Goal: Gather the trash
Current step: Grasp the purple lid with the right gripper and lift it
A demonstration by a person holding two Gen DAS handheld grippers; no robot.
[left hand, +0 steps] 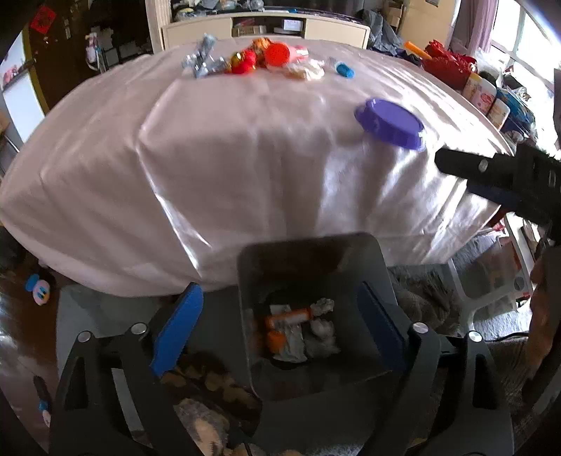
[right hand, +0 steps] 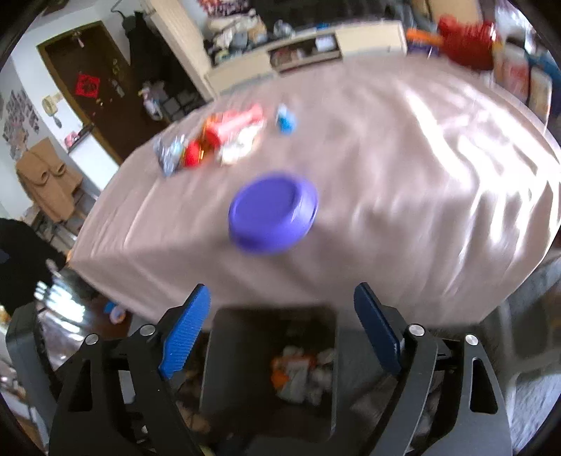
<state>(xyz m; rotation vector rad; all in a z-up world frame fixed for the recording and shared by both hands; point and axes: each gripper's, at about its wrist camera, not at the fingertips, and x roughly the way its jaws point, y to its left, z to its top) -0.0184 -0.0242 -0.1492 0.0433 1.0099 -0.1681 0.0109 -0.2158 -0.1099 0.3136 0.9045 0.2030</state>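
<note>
A dark grey trash bin stands on the floor against the table's front; it holds orange and white wrappers. My left gripper is open and empty right above the bin. My right gripper is open and empty, also over the bin; it shows in the left wrist view near the table's right edge. A heap of trash lies at the far side of the table: silver foil, red and orange wrappers. A blue cap lies beside it. A purple lid lies near the front.
The table wears a pale pink cloth. Red bags and tins crowd its far right edge. A cabinet stands behind. A toy lies on the floor at left, a grey rug at right.
</note>
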